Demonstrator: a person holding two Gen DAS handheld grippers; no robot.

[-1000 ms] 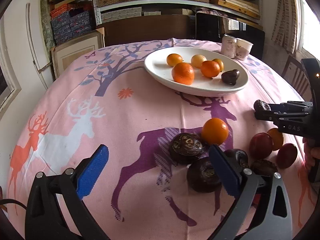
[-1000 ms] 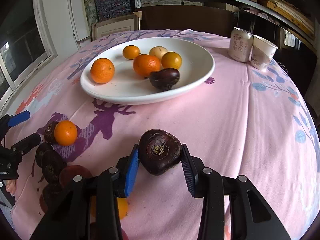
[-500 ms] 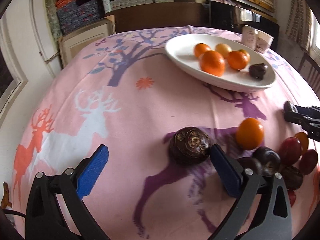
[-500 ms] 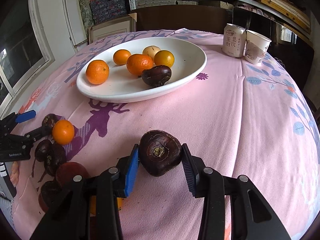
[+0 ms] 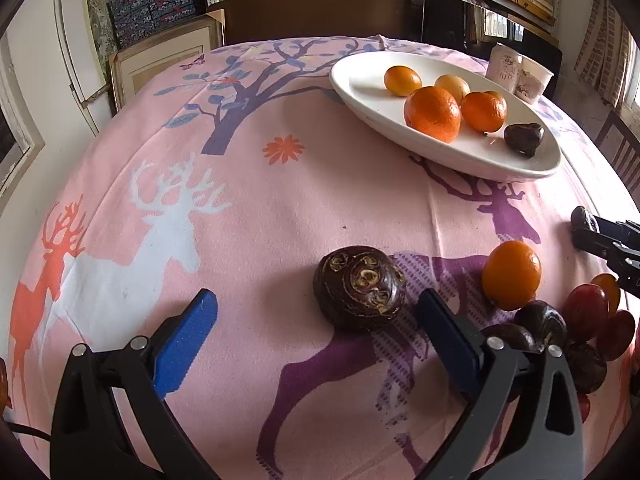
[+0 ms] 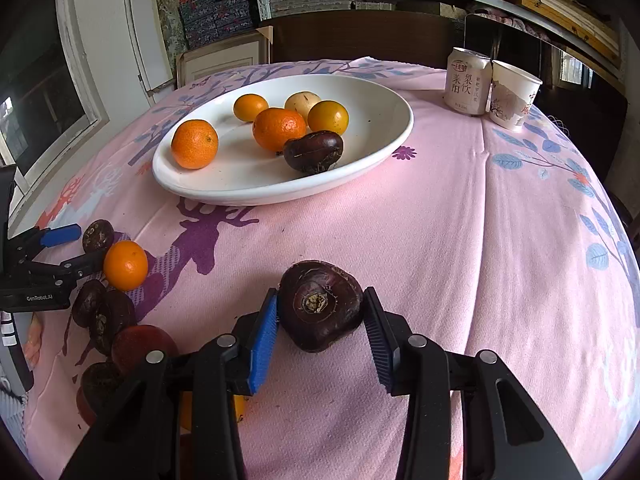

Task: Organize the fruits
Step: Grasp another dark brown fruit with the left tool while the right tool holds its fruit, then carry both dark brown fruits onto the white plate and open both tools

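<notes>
2 grippers work over the pink deer tablecloth (image 5: pixel 280 200). The right gripper (image 6: pixel 320 330) pinches a dark water chestnut (image 6: pixel 320 304) between its blue pads, above the cloth, near the white plate (image 6: pixel 380 140). The left gripper (image 5: pixel 316 320) is spread wide around another dark chestnut (image 5: pixel 359 287) lying on the cloth, touching neither pad, as far as the fisheye shows. An orange (image 5: pixel 511 274) sits just beside, with more fruit clustered behind it. The plate holds 5 citrus-like fruits and 1 chestnut (image 6: pixel 313 151).
</notes>
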